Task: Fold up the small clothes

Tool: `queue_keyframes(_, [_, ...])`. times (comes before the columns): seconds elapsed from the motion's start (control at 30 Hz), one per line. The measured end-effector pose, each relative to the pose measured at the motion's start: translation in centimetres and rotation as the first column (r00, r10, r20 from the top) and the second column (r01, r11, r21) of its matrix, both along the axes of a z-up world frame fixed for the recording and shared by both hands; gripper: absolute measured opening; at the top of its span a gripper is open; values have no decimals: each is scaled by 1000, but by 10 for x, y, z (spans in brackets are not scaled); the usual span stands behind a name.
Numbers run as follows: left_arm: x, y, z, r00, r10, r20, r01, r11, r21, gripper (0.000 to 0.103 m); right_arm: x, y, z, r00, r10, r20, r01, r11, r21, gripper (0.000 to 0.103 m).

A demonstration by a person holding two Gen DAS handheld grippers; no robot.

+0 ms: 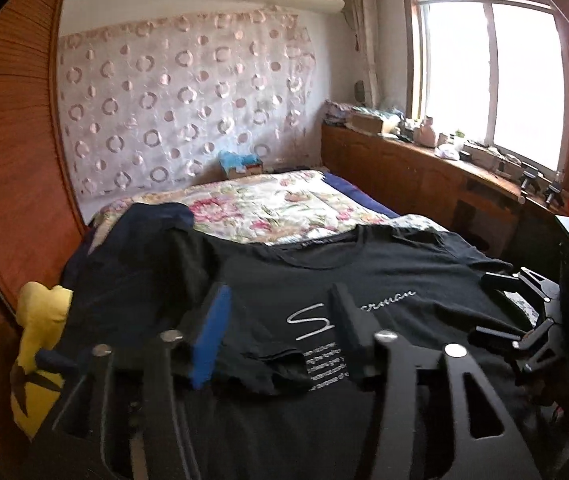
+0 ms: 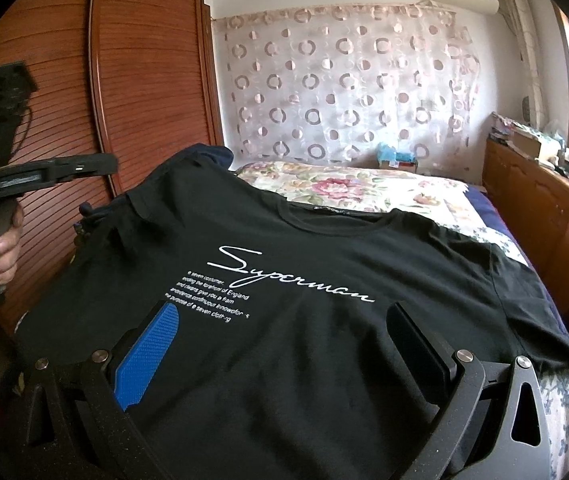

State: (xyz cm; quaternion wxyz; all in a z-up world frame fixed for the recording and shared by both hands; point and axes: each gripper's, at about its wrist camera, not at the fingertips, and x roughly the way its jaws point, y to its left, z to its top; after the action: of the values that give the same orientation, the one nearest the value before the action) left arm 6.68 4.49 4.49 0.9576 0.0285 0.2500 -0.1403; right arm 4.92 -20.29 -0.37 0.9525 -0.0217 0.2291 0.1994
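A black T-shirt (image 2: 324, 280) with white "Superman" script lies face up on the bed, collar at the far end; it also shows in the left wrist view (image 1: 364, 272). My left gripper (image 1: 280, 312) is open above the shirt's left side, where a small fold of sleeve cloth (image 1: 276, 368) lies between the fingers, not pinched. My right gripper (image 2: 284, 320) is open wide over the shirt's lower front, empty. The right gripper also shows at the right edge of the left wrist view (image 1: 500, 304), and the left gripper's body, held in a hand, at the left of the right wrist view (image 2: 44, 176).
A floral bedspread (image 1: 276, 204) covers the far bed. A dark blue garment (image 1: 140, 228) and a yellow one (image 1: 40, 336) lie at the left by the wooden wardrobe (image 2: 144, 80). A cluttered wooden cabinet (image 1: 424, 168) runs under the window at the right.
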Motion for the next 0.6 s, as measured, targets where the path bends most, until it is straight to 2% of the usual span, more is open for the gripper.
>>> queue_keyframes(0.07, [-4,7,0,1000,22,16,-22,1000,-13,72,0,0,1,1000,1,5,-1,1000,-4,103])
queue_keyframes(0.13, [-10,15,-2,999,43,25,-43,999,-20,78,6,2,3,1000,13,9,-13,1000,-8,103])
queue_keyframes(0.3, [-22,30,-11,992,118,50,-117,993,-35,78,24,11,7,996,94,-7,-94,996,0,96])
queue_keyframes(0.6, [-26,39,-28,986,163,33,-161,985,-53,78,79,60,6,963,251,-97,-251,968,7,76])
